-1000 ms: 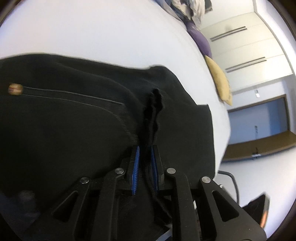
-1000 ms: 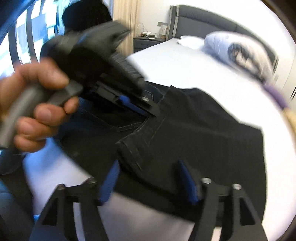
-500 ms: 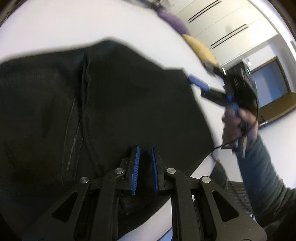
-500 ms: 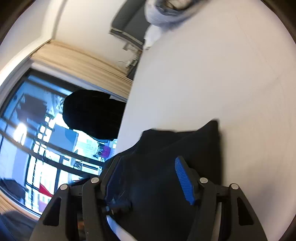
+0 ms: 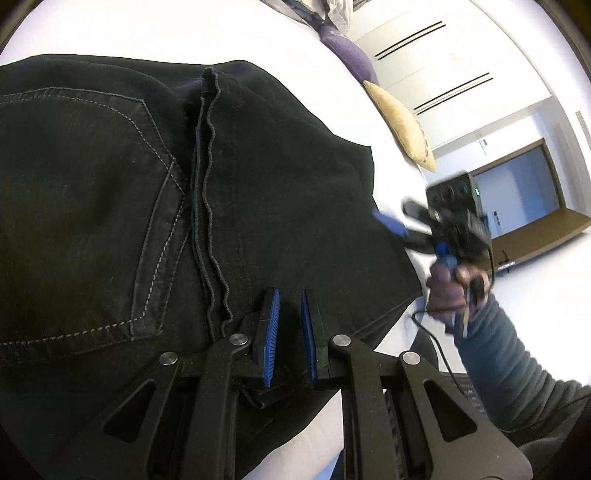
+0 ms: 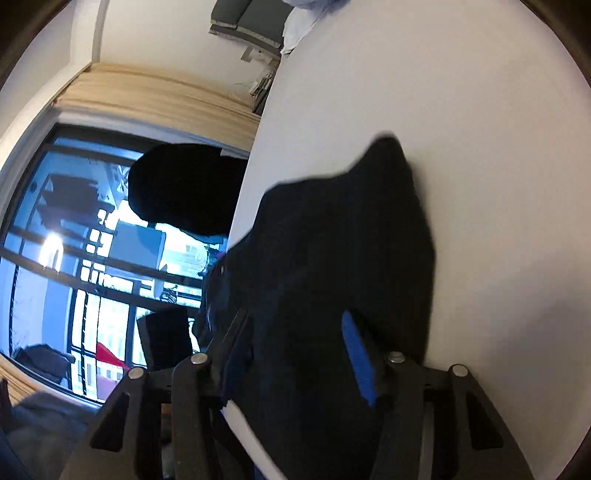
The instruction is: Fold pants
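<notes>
Both jaws gape over folded black pants [image 5: 258,192] (pocket up).

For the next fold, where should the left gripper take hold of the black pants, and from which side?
Probably the near hem edge of the black pants, just beside the wavy side seam. The cloth lies flat on the white bed, so the left gripper should come in low from the near edge and pinch that edge.

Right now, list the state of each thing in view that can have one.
Black pants: folded, lying flat on the bed.
Left gripper: fingers nearly closed, small gap, gripping nothing visible.
Right gripper: open, over the pants' edge.
Back pocket: face up.
</notes>
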Demonstrator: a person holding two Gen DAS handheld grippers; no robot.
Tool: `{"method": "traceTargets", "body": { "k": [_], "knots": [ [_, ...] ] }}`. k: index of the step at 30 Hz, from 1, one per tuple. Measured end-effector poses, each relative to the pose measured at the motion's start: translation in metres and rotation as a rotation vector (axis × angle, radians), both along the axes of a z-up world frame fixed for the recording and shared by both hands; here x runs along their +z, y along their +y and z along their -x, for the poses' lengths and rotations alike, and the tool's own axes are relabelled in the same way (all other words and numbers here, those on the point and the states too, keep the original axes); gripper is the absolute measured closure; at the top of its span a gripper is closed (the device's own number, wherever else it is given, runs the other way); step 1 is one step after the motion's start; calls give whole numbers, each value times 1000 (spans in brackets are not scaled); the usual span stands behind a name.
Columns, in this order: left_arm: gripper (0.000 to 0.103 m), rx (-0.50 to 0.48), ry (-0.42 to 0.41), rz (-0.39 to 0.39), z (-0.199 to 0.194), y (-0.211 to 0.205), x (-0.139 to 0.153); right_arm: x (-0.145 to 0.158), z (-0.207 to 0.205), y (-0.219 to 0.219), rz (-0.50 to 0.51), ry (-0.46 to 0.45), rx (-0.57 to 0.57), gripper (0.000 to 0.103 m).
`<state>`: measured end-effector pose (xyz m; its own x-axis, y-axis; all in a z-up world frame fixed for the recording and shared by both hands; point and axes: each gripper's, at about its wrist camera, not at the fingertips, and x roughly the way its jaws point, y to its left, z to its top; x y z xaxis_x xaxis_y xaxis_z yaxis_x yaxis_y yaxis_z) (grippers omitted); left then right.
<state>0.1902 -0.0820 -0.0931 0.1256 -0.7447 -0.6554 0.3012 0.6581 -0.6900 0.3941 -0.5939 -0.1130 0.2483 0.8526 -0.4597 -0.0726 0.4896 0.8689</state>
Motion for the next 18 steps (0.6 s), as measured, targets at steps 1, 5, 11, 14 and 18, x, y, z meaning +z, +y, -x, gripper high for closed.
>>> {"method": "traceTargets", "body": {
  "k": [1,5,11,14,18],
  "knots": [
    [91,0,-4,1,0,1,0,0,7,0,-8,4,4,49],
    [91,5,-26,3,12,7,-1,3,46,15,25,0,34,48],
    [91,34,-56,-11,24,19,8,17,84,18,25,-3,-30,48],
    [91,75,-83,-13,36,37,25,28,108,31,55,-23,-26,46],
    [91,192,-110,12,54,87,48,47,129,53,22,-80,-54,44]
  ]
}}
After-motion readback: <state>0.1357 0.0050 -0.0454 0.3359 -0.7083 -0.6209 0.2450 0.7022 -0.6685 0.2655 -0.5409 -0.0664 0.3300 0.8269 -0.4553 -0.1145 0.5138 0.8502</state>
